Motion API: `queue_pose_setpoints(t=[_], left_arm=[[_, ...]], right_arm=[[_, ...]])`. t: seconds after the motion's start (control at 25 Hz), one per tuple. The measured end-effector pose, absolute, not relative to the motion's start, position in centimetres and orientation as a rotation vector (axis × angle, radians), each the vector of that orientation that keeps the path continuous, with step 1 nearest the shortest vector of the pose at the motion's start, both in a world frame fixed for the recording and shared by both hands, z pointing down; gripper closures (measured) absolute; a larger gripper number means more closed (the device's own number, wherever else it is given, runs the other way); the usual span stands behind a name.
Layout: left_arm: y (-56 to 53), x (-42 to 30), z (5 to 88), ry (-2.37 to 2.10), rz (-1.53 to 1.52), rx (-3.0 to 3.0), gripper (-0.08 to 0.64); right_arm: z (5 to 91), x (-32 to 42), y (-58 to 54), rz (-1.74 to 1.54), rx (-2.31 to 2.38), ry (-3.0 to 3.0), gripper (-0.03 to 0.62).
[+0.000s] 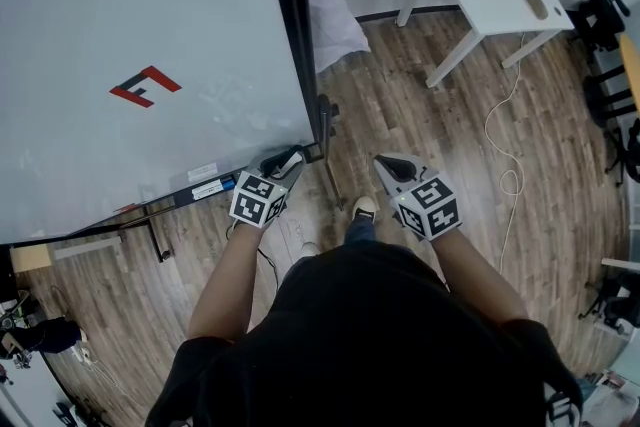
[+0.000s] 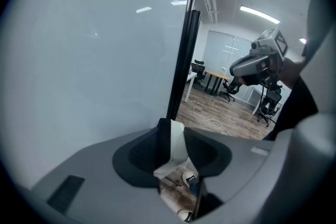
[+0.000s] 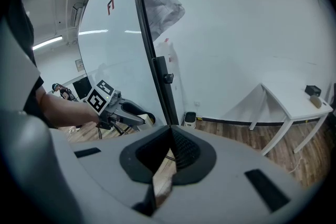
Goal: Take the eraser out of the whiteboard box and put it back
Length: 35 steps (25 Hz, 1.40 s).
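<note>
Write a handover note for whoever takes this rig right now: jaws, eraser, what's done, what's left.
Left gripper: jaws closed on a white block, apparently the eraser, by the whiteboard's lower right corner.
Right gripper: jaws together, empty, held beside the left one above the floor.
Box: not clearly made out; a tray runs along the whiteboard's bottom edge.
Done: eraser appears to be in hand.
Left: set it back in the box, release.

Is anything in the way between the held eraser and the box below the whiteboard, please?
Nothing visible is: the eraser in the left hand-held gripper hangs close beside the box at the lower edge of the whiteboard.
</note>
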<state>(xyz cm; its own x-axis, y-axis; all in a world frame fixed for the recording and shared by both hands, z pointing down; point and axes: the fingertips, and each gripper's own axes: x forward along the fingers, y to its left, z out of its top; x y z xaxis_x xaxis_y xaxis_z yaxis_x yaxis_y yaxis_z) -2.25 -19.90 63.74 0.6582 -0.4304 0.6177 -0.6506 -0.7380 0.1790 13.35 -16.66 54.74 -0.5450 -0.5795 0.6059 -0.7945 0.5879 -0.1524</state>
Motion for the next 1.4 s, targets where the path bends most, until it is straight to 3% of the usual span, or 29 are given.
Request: queue_pose_setpoints(t=[1.4], left_arm=[[-16.6,-5.9,53.7,-0.969,0.664,2.624,0.402]], right_arm=[[53.3,9.4,-14.5,0.519,1.048,-2.374,0.598]])
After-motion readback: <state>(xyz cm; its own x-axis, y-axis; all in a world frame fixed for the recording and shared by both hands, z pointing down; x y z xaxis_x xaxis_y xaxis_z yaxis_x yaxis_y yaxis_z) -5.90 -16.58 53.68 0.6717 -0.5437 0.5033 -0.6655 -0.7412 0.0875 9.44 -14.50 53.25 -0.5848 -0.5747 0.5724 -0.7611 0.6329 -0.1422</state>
